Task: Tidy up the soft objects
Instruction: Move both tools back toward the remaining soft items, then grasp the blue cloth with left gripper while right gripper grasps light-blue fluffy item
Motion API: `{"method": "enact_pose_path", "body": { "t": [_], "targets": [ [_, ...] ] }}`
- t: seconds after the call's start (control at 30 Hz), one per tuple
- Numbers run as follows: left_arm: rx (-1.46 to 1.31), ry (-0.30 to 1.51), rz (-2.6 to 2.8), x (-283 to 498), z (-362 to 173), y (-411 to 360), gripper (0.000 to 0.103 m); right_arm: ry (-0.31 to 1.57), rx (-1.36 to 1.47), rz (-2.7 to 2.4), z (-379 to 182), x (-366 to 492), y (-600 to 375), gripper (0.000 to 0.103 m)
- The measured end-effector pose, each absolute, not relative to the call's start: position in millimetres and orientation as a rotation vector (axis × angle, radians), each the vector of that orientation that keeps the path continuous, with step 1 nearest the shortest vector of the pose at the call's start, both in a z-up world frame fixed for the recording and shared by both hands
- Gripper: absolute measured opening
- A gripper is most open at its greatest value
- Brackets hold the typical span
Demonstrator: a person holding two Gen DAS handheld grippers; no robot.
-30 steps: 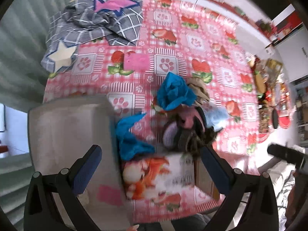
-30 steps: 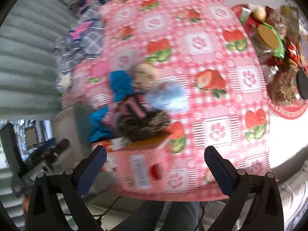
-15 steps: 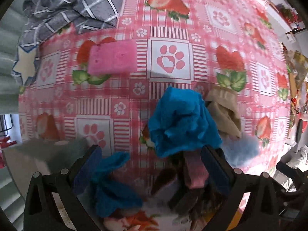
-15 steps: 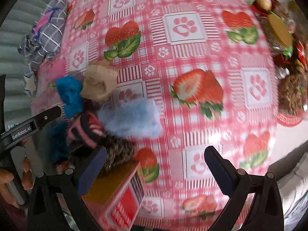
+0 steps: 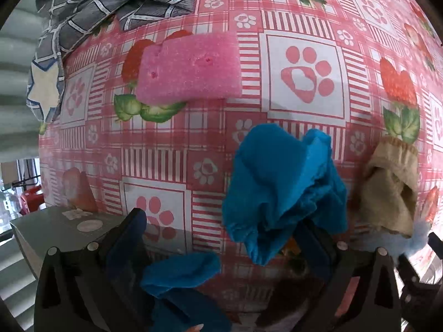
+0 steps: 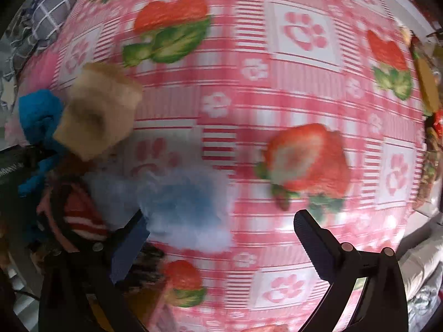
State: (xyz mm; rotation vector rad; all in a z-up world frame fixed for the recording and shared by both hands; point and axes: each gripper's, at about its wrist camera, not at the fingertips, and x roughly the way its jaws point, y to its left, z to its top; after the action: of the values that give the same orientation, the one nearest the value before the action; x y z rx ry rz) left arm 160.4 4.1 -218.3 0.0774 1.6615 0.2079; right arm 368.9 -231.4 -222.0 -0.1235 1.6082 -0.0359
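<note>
My left gripper [image 5: 221, 229] is open, low over a heap of soft things on the strawberry tablecloth. A crumpled blue cloth [image 5: 282, 188] lies by its right finger, a second blue piece [image 5: 182, 274] between the fingers. A tan sock [image 5: 393, 191] lies right of it, a pink sponge [image 5: 191, 69] farther ahead. My right gripper [image 6: 221, 229] is open, with a fluffy light-blue piece [image 6: 188, 207] between its fingers near the left one. The tan sock [image 6: 97, 113], the blue cloth [image 6: 38, 116] and a striped pink item [image 6: 80, 218] lie to its left.
A grey checked cloth [image 5: 110, 0] with a white star [image 5: 44, 91] lies at the far left of the table. A grey box [image 5: 63, 229] stands at the table's near-left edge. Food packets and jars [image 6: 429, 88] crowd the right edge.
Both grippers have moved forward and down, close to the heap of soft things. The printed box in front has dropped mostly out of sight. Both stay open.
</note>
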Motion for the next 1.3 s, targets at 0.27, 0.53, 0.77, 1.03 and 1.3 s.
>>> {"method": "enact_pose_path", "body": {
  "t": [0.27,0.53,0.77,1.03,1.3],
  "targets": [
    [0.038,1.64,0.136,164,-205,-6,0.103,1.568,-0.003,-0.117,-197,353,-315,0.102],
    [0.022,1.674,0.119,172,-220,-26,0.103,1.435,-0.279,0.151,-176,350,-260,0.102],
    [-0.041,1.701,0.117,169,-244,-14,0.103,1.467,-0.537,0.244,-220,356,-218,0.102],
    [-0.082,1.709,0.1,168,-255,-13,0.103,1.551,-0.324,0.242,-239,369,-234,0.103],
    [-0.089,1.724,0.105,176,-257,-2,0.101,1.563,-0.37,0.244,-246,369,-204,0.103]
  ]
}}
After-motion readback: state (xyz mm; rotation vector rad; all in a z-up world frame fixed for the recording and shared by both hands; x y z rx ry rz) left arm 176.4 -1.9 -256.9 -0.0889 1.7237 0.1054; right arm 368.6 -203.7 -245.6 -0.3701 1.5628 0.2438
